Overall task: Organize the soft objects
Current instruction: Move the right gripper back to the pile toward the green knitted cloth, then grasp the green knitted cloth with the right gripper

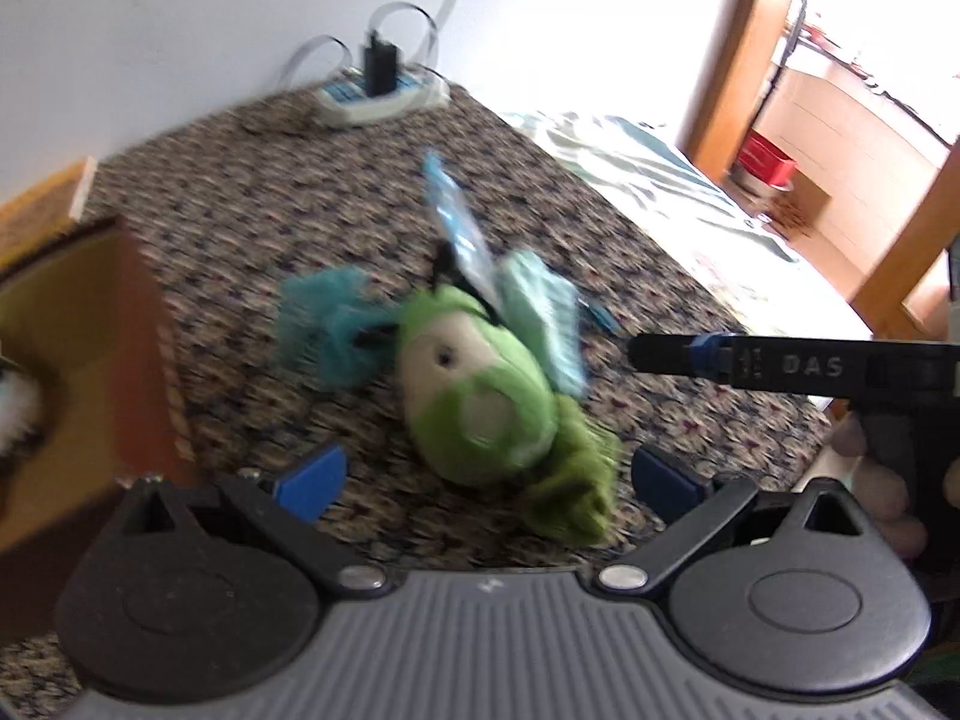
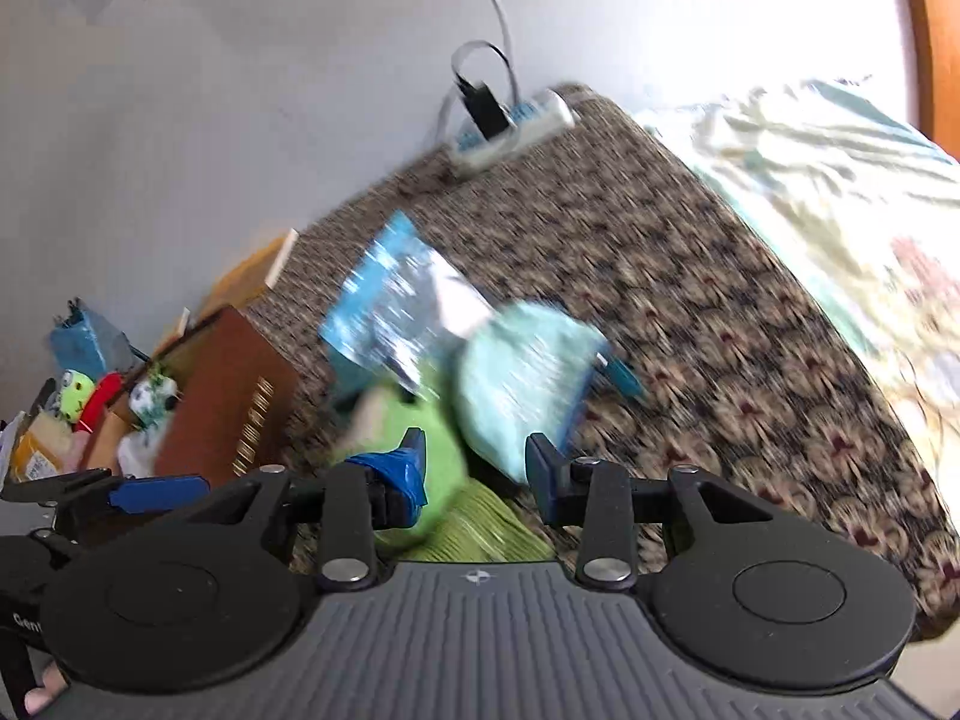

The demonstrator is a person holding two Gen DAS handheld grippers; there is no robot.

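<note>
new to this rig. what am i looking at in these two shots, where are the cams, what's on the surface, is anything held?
No robot arm here: a person holds a handheld two-finger gripper in each hand, and a fisheye camera on each looks forward along its fingers.

The left wrist view shows the left gripper, its blue-padded jaws wide apart and empty, with the right gripper reaching in from the side. The right wrist view shows the right gripper, jaws also apart; nothing looks clamped.

On the patterned cloth lie a green plush toy, a teal mesh puff, a pale blue cloth and a shiny blue packet. A brown box with other toys stands to one side. A power strip sits by the wall.

Both pictures are motion-blurred.
</note>
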